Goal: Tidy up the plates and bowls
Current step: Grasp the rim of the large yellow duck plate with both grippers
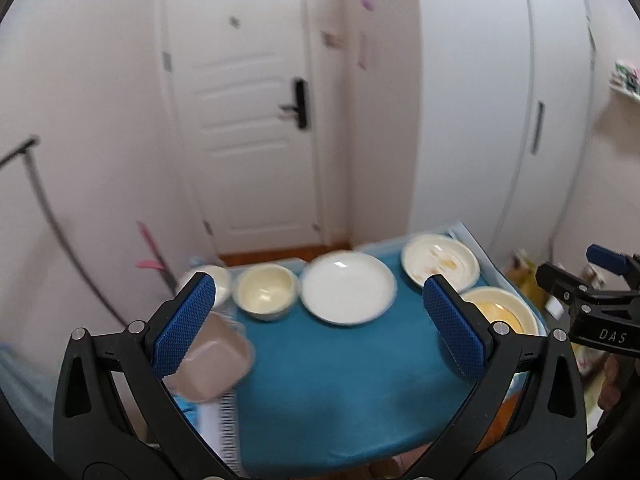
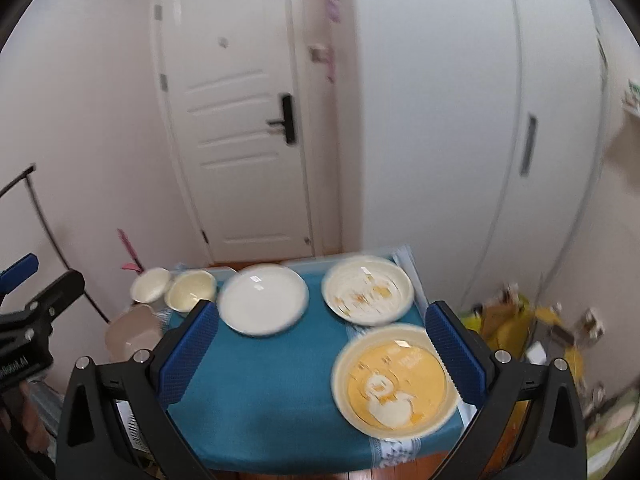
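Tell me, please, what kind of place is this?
Probably a home, near an entrance: a white door with a black lock, tall white cupboards, and a small table with a blue cloth bearing plates and bowls.

Left gripper (image 1: 320, 328) fingers spread wide and empty, right gripper (image 2: 322, 346) likewise, side by side

L gripper (image 1: 320, 328) jaws spread wide, nothing btwn pads, hovering over teal cloth (image 1: 340, 380). Ahead of tips: plain white plate (image 1: 347, 287); cream bowl (image 1: 267, 290) ahead-left, another small bowl (image 1: 214, 280) behind L pad. Brown square dish (image 1: 218, 364) beside L finger. Patterned plate (image 1: 440, 260) ahead-right; yellow plate (image 1: 502, 310) partly behind R finger. R gripper (image 1: 600, 292) at far right edge.
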Demonstrator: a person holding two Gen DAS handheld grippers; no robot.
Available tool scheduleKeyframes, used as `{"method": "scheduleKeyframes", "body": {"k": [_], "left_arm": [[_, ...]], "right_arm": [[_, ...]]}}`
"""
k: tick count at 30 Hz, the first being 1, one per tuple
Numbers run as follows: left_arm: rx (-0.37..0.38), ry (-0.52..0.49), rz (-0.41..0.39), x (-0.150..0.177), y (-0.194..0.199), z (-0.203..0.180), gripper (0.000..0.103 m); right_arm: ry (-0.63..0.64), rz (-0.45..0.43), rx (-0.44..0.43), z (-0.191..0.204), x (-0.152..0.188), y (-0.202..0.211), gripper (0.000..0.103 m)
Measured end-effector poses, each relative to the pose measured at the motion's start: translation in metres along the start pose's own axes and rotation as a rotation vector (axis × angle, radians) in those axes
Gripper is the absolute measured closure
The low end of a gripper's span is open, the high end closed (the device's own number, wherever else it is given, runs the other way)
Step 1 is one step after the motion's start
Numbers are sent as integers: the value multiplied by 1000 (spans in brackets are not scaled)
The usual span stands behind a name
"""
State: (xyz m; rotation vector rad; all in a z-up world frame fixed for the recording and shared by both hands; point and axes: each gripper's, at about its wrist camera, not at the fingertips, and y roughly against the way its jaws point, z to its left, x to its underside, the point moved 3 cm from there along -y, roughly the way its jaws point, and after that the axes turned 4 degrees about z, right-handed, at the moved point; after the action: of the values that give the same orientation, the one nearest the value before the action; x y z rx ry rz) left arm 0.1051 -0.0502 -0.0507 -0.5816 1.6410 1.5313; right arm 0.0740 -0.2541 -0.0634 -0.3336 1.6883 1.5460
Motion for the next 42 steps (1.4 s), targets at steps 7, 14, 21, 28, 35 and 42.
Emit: {"method": "scheduleKeyframes", "body": {"k": [7,14,21,28,35,42], "left_arm": [[191,-126,199,19,-103,-66,0],[338,-188,431,58,-193,-123,3],[385,-198,586,93,-240,-162,24],[358,-141,666,115,-261,-179,40],[305,-76,693,127,-271,-181,66],[311,-37,662,128,-272,-189,76]], "right_arm": [[-177,153,92,-86,45,-59,0],[-337,289,74,-149,91,-107,6],[-371,417,-55,-184,111,-157,37],[-294,502,-180,-196,108,-194,63],[-169,532,-238,-198,100,-213,80],[-105,543,-265,-205,98,-222,91]]}}
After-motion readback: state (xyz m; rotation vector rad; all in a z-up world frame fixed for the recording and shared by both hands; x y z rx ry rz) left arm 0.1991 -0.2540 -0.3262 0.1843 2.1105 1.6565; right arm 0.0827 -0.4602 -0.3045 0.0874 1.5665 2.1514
